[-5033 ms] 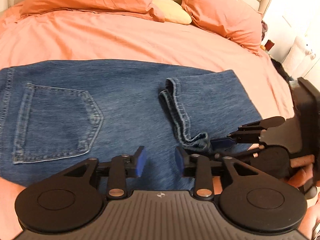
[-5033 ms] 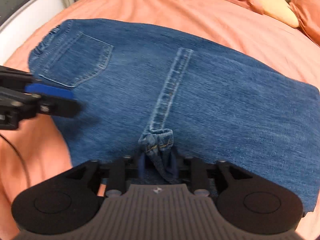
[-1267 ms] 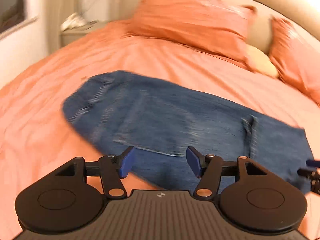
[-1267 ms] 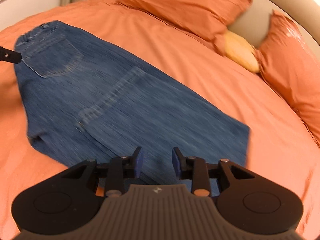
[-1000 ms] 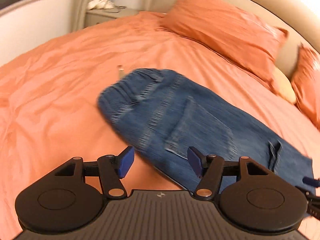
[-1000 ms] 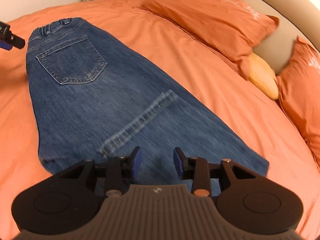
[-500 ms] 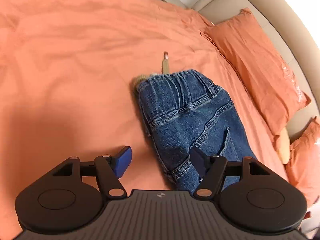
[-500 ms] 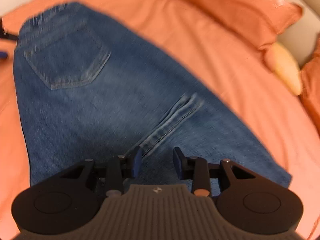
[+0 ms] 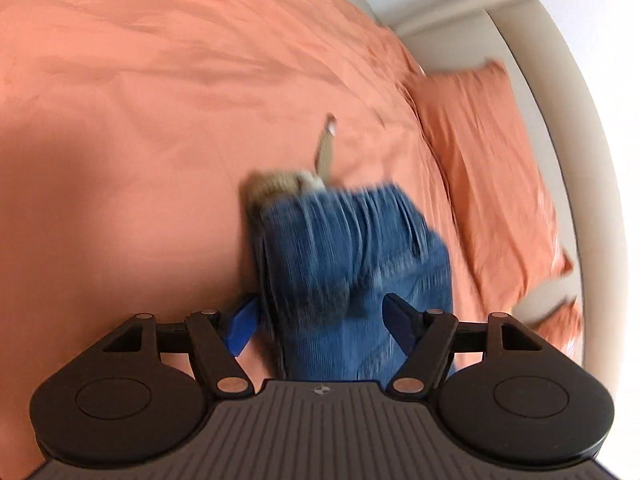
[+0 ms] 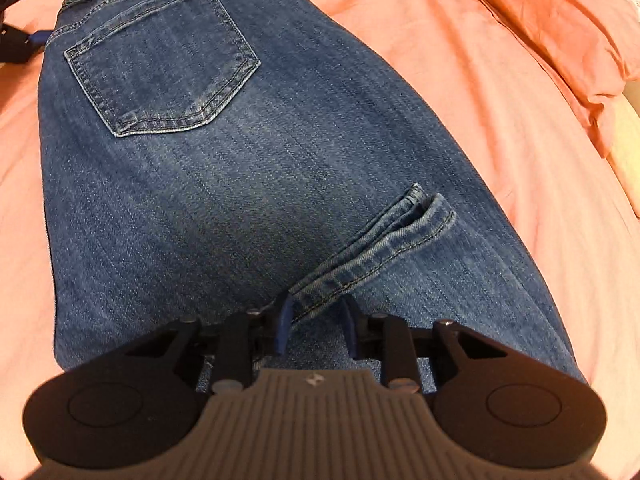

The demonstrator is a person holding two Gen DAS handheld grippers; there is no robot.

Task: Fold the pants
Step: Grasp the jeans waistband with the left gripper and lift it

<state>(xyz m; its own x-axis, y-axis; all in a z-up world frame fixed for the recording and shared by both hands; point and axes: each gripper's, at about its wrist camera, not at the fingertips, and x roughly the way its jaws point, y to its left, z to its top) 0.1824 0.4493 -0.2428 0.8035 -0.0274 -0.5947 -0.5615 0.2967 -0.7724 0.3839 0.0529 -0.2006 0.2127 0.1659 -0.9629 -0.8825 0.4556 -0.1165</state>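
Blue jeans (image 10: 248, 168) lie folded on the orange bed, back pocket (image 10: 160, 64) up. The leg hem (image 10: 384, 248) runs across the top layer. My right gripper (image 10: 316, 320) points down at the hem's near end. Its jaws are closing with that end between them, and a gap still shows beside the pads. In the blurred left wrist view the jeans' waist end (image 9: 352, 264) lies between the wide jaws of my left gripper (image 9: 320, 320), which are opening and not pressing it. The left gripper (image 10: 20, 40) also shows by the waistband in the right wrist view.
The orange bedsheet (image 9: 140, 120) spreads all around the jeans. Orange pillows (image 9: 492, 184) lie against a beige headboard (image 9: 580, 160) on the far side. A small beige tag (image 9: 324, 152) sticks out past the waistband.
The left gripper swung round to the waistband end and sank close to it, its jaws wider. The right gripper dropped toward the hem and its jaws narrowed.
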